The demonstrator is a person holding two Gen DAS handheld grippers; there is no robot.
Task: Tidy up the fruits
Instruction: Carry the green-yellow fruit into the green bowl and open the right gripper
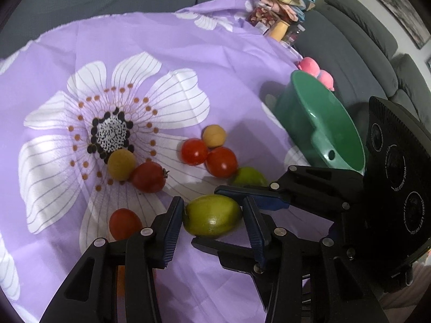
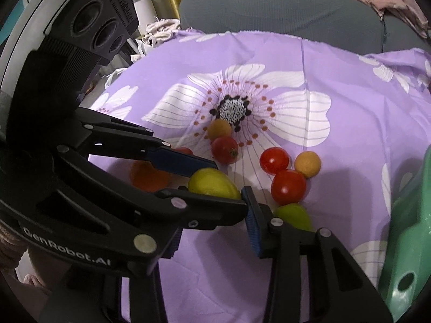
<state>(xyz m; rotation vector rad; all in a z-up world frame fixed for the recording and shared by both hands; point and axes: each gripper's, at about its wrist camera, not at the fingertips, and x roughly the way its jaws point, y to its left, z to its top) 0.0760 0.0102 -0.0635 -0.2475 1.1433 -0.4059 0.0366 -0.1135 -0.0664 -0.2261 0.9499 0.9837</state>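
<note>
Several fruits lie on a purple flowered cloth (image 1: 188, 53): red tomatoes (image 1: 194, 151), small yellow-orange fruits (image 1: 214, 135) and two green lemons. My left gripper (image 1: 212, 219) is open, its jaws standing on either side of the nearer green lemon (image 1: 212, 218), which rests on the cloth. My right gripper (image 2: 212, 239) is open and empty just right of the left one; it shows in the left wrist view (image 1: 231, 215), fingers crossing behind the left finger. The second green lemon (image 1: 249, 176) lies beyond. A green plastic bowl (image 1: 320, 129) stands to the right.
A grey sofa (image 1: 363, 62) runs behind and to the right of the cloth. Pink balls (image 1: 309, 66) sit behind the bowl. Folded cloths and a yellow jar (image 1: 280, 29) are at the far corner. An orange fruit (image 2: 148, 176) lies behind the left gripper's finger.
</note>
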